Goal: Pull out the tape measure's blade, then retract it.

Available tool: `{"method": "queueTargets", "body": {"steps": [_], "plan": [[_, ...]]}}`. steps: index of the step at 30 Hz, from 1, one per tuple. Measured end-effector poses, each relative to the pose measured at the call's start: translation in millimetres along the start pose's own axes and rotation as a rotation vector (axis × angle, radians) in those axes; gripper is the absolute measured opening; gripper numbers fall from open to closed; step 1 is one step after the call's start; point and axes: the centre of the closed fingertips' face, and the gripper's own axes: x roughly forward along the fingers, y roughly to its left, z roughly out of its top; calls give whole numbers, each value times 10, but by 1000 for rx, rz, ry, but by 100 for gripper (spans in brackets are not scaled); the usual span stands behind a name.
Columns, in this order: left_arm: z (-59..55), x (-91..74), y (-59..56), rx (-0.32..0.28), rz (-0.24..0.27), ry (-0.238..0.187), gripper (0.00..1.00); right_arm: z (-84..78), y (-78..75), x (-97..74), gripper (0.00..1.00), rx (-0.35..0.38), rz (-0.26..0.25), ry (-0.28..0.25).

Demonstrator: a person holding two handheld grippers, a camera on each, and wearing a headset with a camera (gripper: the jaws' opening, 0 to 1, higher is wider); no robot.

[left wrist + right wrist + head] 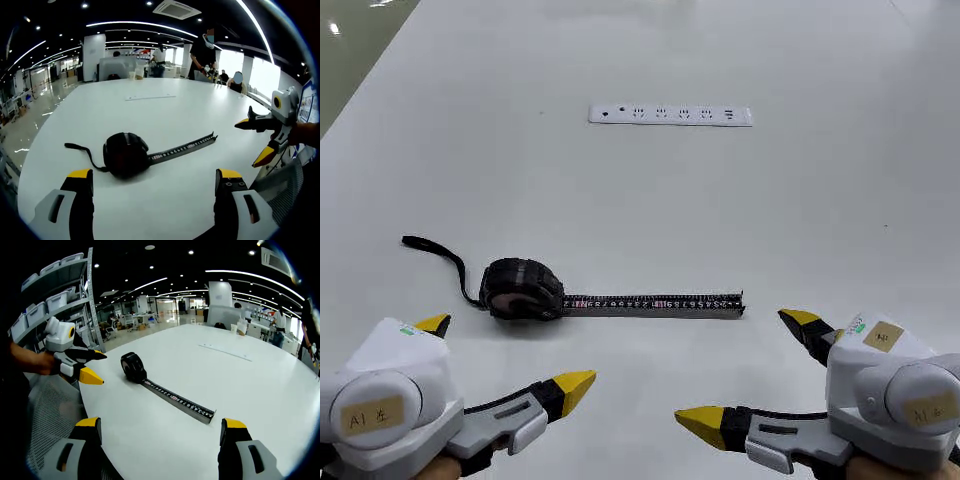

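A black tape measure [522, 289] lies on the white table [650, 200], its blade [655, 303] drawn out to the right and its black wrist strap [442, 256] trailing left. In the left gripper view the case [126, 154] sits just ahead of the jaws, with the blade [182, 148] running right. In the right gripper view the blade's hook end [207, 415] lies ahead and the case [133, 366] farther off. My left gripper [510, 358] is open near the front edge, short of the case. My right gripper [752, 370] is open too, short of the blade's end. Neither touches anything.
A white power strip [670, 115] lies flat farther back on the table. The other gripper [262, 140] comes into the left gripper view from the right. Shelving with bins [55, 295] stands beyond the table's edge. People stand at the far side [205, 52].
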Motion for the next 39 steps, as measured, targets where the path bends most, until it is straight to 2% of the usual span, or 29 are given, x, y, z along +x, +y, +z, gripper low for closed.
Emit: {"method": "queueTargets", "body": {"steps": [11, 18, 39], "plan": [[16, 110, 37, -8, 13, 2, 99, 2, -142, 47, 96, -35, 35, 18], [22, 197, 90, -19, 24, 4, 99, -84, -173, 94, 93, -74, 79, 64], [114, 414, 192, -46, 57, -5, 99, -94, -414, 164, 74, -181, 145, 94]]}}
